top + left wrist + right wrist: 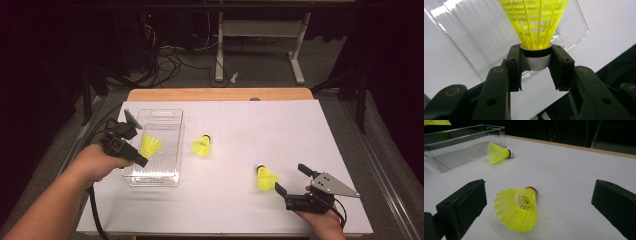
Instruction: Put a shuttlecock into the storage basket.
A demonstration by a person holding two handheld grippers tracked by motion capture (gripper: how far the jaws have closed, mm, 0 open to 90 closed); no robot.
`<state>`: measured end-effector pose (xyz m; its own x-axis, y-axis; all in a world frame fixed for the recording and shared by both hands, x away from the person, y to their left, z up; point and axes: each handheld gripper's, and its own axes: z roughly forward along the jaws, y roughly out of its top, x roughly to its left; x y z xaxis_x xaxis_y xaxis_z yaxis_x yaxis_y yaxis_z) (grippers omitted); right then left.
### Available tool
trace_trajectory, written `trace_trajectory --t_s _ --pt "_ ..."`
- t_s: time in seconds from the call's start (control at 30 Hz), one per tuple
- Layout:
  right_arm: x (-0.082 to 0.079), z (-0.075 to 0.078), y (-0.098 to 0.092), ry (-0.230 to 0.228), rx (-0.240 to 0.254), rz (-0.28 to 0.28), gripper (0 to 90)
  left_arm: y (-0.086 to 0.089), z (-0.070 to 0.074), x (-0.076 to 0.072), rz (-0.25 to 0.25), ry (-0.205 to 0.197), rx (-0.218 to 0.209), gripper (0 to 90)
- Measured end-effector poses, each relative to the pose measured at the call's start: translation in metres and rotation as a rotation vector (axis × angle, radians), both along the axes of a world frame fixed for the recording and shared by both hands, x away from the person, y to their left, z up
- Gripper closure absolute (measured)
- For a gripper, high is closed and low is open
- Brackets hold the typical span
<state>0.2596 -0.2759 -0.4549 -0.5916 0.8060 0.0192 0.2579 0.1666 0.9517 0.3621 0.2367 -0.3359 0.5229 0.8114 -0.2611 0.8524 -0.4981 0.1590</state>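
High view: left gripper (140,151) pinches a yellow shuttlecock (150,145) by its cork, holding it over the clear bin (172,134) at 9 o'clock on the table (300,130). Left gripper view confirms it: both pads clamp the cork's white base (538,62), skirt pointing away toward the bin floor. To do this step well: bring the shuttlecock fully inside the bin walls, lower it near the floor, then spread the jaws so it doesn't bounce out. Keep the skirt off the rim. Right gripper (292,179) sits at 5 o'clock, jaws spread wide, nothing between the pads; a second shuttlecock (517,207) lies on its side just ahead of it. A third (201,145) lies near table centre, just beside the bin's right wall.
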Motion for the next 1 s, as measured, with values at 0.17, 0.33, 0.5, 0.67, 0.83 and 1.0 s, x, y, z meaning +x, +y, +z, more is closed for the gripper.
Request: trace_trajectory --t_s 0.17,0.33,0.5,0.67,0.83,1.0 --pt "0.0 0.0 0.0 0.0 0.0 0.0 0.6 0.005 0.002 0.007 0.053 0.031 0.021 64.5" --pt "0.0 0.0 0.0 -0.002 0.0 0.0 0.6 0.009 0.003 0.017 0.071 0.031 0.018 64.5" --pt "0.0 0.0 0.0 0.0 -0.002 0.002 0.6 0.011 0.001 0.026 0.089 0.027 0.016 64.5" --pt "0.0 -0.001 0.001 0.002 -0.005 0.003 0.6 0.011 -0.003 0.035 0.105 0.032 0.027 64.5" --pt "0.001 -0.001 0.0 0.002 -0.005 0.003 0.6 0.013 -0.005 0.041 0.111 0.038 0.028 64.5" --pt "0.001 -0.001 0.001 0.002 -0.006 0.004 0.6 0.015 -0.013 0.049 0.126 0.038 0.032 64.5"
